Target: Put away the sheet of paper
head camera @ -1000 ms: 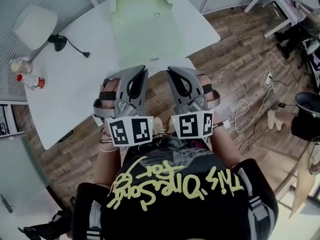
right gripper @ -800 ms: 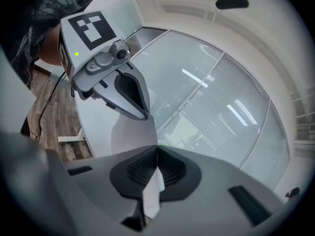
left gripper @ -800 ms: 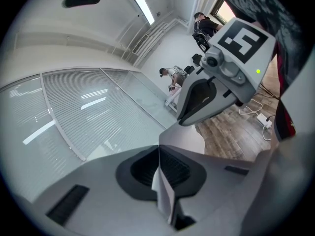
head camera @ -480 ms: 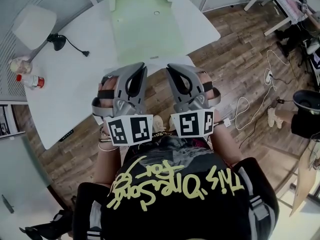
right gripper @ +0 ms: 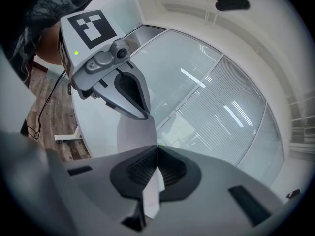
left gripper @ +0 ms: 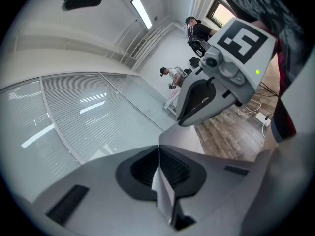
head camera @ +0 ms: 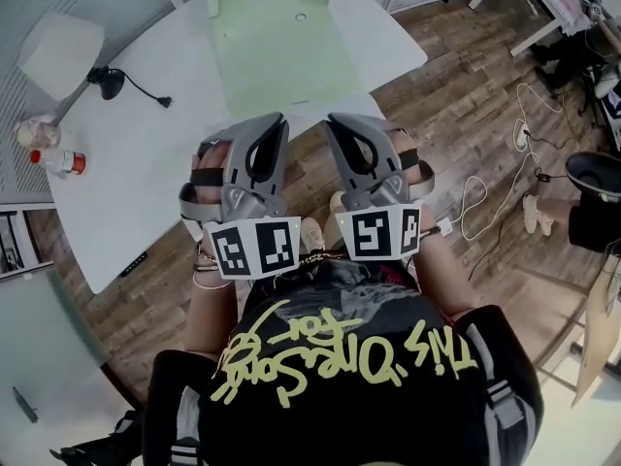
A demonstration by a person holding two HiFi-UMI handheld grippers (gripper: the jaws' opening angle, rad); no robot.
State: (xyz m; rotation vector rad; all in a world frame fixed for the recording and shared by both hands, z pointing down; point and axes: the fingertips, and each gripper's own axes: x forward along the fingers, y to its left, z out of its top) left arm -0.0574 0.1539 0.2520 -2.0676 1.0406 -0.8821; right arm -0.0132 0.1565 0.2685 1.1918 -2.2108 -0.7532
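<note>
I hold both grippers close together in front of my chest, with their jaws pointing at the white table (head camera: 146,163). My left gripper (head camera: 281,120) and right gripper (head camera: 332,120) are each shut on the near edge of the white sheet of paper (head camera: 309,115). In the head view the sheet blends with the table top. A white sliver of paper (left gripper: 163,193) sits pinched between the left gripper's (left gripper: 158,146) pads, and another sliver of paper (right gripper: 151,193) between the right gripper's (right gripper: 157,146) pads. A pale green folder (head camera: 272,37) lies on the table ahead.
At the table's left end stand a red-capped bottle (head camera: 58,161) and a black plug with its cord (head camera: 105,83). A white seat (head camera: 63,51) is beyond them. Cables and a power strip (head camera: 485,197) lie on the wood floor to the right. Glass partitions surround the spot.
Both grippers stay shut and side by side. They and the table have shifted only slightly in the head view.
</note>
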